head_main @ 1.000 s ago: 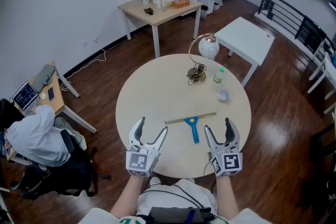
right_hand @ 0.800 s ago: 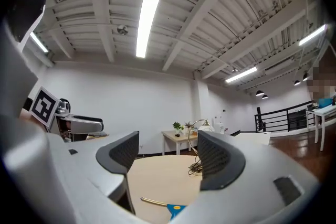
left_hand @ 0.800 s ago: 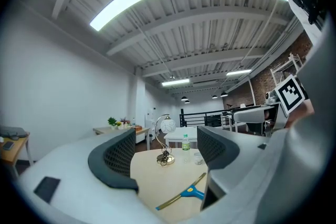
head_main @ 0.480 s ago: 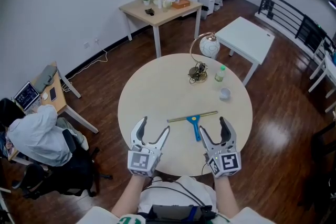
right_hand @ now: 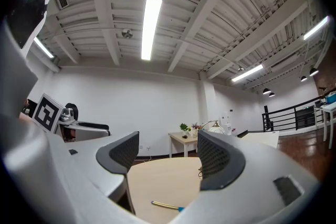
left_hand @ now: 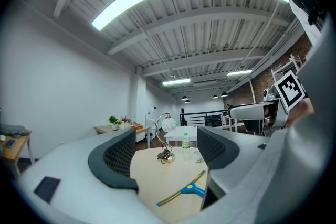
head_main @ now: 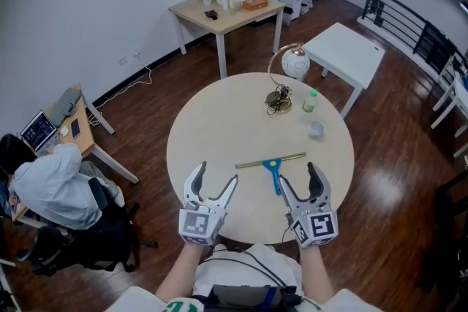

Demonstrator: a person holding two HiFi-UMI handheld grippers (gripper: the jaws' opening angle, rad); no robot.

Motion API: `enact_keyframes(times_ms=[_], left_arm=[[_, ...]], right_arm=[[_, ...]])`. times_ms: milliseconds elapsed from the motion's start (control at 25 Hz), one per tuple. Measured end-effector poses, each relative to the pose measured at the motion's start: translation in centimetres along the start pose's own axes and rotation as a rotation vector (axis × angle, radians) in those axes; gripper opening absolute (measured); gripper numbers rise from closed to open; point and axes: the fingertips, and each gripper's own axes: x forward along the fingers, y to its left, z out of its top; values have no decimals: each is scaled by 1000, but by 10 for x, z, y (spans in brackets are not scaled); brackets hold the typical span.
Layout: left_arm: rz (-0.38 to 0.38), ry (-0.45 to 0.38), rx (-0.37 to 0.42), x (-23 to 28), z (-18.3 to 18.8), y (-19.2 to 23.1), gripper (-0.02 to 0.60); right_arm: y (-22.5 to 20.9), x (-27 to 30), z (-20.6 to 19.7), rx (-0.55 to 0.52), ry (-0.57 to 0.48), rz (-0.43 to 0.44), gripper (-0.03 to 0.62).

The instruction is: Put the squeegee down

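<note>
A squeegee [head_main: 272, 166] with a blue handle and a long brass-coloured blade lies flat on the round beige table [head_main: 219, 135], toward its near side. It shows low in the left gripper view as the squeegee [left_hand: 181, 194] and at the bottom edge of the right gripper view as the squeegee [right_hand: 165, 205]. My left gripper [head_main: 213, 183] is open and empty over the table's near left edge. My right gripper [head_main: 298, 180] is open and empty, just near-right of the squeegee's handle, not touching it.
On the table's far side stand a globe lamp [head_main: 285, 80], a small green-capped bottle [head_main: 309, 101] and a small cup [head_main: 316, 130]. Beyond are a wooden table with plants [head_main: 223, 11] and a white table [head_main: 344, 51]. A person in a hoodie [head_main: 47, 190] sits at the left.
The view has shifted slightly; both grippers stay open and empty near the table's front edge. The squeegee has not moved on the table.
</note>
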Motion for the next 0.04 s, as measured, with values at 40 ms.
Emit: enact_keyframes(times_ms=[40], left_arm=[[-3,3,8,0,-3,1,365]], right_arm=[[0,0,-1,0,0,-1,373]])
